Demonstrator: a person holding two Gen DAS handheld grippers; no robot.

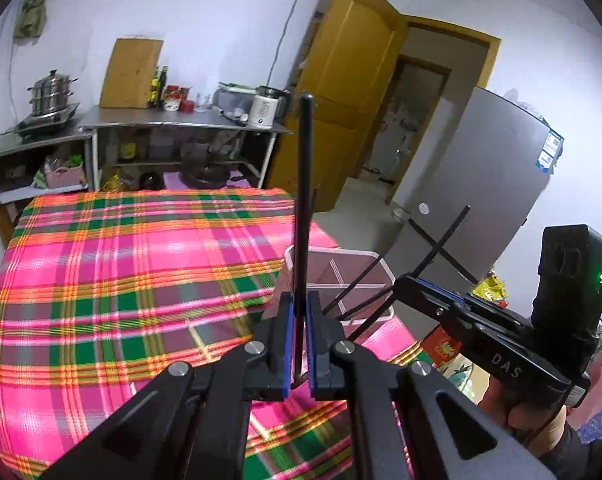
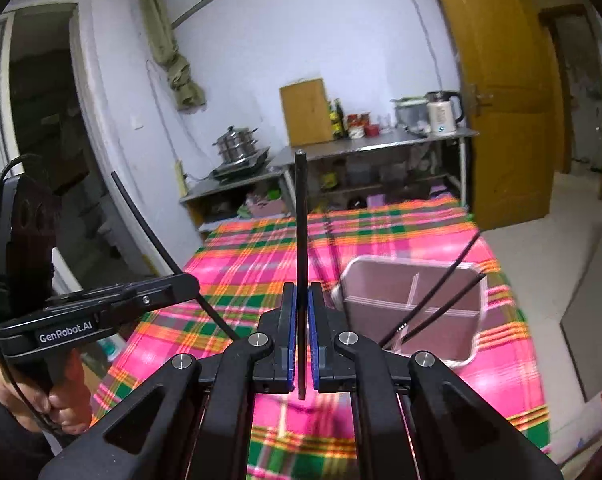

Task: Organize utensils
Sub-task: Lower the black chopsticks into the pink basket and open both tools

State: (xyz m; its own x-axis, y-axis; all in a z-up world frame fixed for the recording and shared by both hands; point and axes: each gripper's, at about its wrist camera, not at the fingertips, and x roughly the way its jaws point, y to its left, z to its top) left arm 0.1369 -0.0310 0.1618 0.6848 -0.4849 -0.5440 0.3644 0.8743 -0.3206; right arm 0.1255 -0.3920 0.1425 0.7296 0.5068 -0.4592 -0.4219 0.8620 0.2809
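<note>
Nearest our left wrist camera, our left gripper [image 1: 299, 312] is closed on a single black chopstick [image 1: 303, 200], which stands nearly upright between the blue pads [image 1: 285, 340] and rises well above the fingertips. Our right gripper [image 2: 299, 300] does the same in its own view: its jaws are pinched narrow on a second black chopstick [image 2: 301, 240], upright, with its lower tip poking out just below the pads.

Beneath both lies the table under its pink, green and orange plaid tablecloth [image 1: 121, 260], the largest thing before us. Beyond it, against the white wall, stands a steel counter [image 1: 181, 122] with a stacked steamer pot [image 1: 53, 92], a wooden cutting board [image 1: 131, 74] leaning on the wall and a white electric kettle [image 1: 265, 110]. An open yellow door [image 1: 349, 92] and a grey refrigerator [image 1: 481, 168] are to the right in the left wrist view.

On the cloth sits a white utensil holder [image 2: 415, 308] with inner dividers. Two more black chopsticks [image 2: 441, 304] lean in its near compartment, their upper ends sticking out over the rim toward the right.

In the left wrist view our right gripper [image 1: 401, 284] appears from the side, near the holder; in the right wrist view our left gripper [image 2: 189, 284] appears at the left, a hand [image 2: 57, 400] wrapped around its handle.
</note>
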